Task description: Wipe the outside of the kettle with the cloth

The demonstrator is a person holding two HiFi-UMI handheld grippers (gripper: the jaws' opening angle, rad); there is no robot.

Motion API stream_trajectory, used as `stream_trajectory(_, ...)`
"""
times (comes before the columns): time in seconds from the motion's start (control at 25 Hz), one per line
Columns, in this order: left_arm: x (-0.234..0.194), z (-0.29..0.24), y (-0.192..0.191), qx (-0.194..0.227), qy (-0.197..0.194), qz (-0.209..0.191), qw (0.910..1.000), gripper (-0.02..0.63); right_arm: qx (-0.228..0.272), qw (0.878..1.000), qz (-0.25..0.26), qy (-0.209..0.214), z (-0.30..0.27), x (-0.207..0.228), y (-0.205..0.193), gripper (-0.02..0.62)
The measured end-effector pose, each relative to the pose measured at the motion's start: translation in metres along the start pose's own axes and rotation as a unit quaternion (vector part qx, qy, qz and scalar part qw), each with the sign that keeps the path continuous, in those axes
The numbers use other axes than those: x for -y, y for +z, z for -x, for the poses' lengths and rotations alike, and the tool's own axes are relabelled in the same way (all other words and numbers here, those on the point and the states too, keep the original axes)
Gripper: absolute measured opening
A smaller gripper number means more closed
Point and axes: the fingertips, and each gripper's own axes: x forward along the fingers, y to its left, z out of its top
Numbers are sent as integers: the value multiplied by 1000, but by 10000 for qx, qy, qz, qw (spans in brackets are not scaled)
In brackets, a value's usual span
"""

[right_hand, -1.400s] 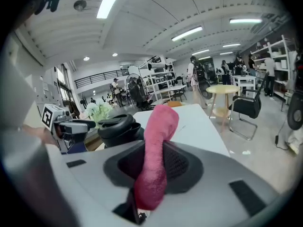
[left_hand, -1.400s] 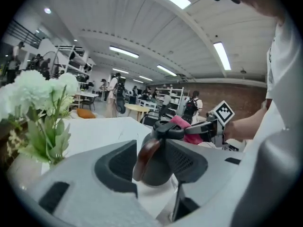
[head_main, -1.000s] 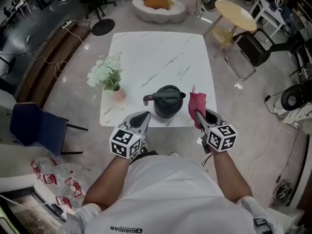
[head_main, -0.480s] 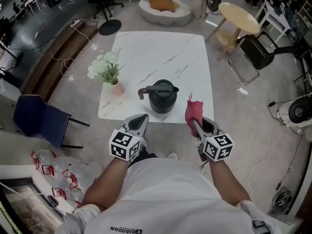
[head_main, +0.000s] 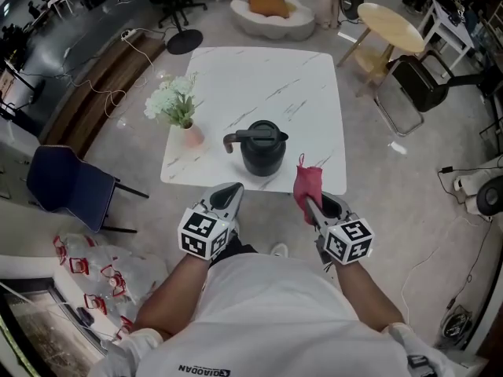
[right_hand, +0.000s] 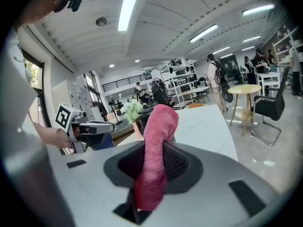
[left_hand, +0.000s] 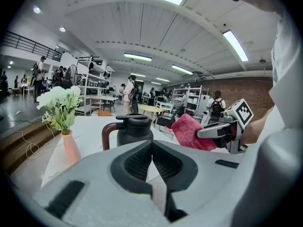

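A dark kettle (head_main: pixel 262 151) with a brown handle on its left stands near the front edge of the white marble table (head_main: pixel 267 85); it also shows in the left gripper view (left_hand: pixel 131 131). My right gripper (head_main: pixel 309 199) is shut on a pink cloth (head_main: pixel 306 184), held off the table's front right edge, a little right of the kettle. The cloth (right_hand: pixel 155 155) stands up between the jaws in the right gripper view and hides most of the kettle there. My left gripper (head_main: pixel 231 194) is shut and empty, just short of the table edge, in front of the kettle.
A pink vase of white flowers (head_main: pixel 179 108) stands at the table's left edge. A blue chair (head_main: pixel 67 191) is on the floor to the left, a round wooden table (head_main: pixel 387 26) and a black chair (head_main: pixel 416 81) to the far right. Plastic litter (head_main: pixel 94 269) lies lower left.
Both grippers have drawn back from the table toward the person's body. The cloth, earlier over the table edge beside the kettle, now hangs off the edge.
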Motion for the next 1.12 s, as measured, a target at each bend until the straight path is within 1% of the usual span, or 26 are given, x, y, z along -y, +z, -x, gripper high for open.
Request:
stream_trajectory(0.6,5,5,2,-7,-1,-132,9999,0,26,9999,106,99,-1,-5,3,98)
stream_trajectory(1.12,5,7,4,14,-2,-178,9998,0,30,9999,135,94,-1,-8,3,97)
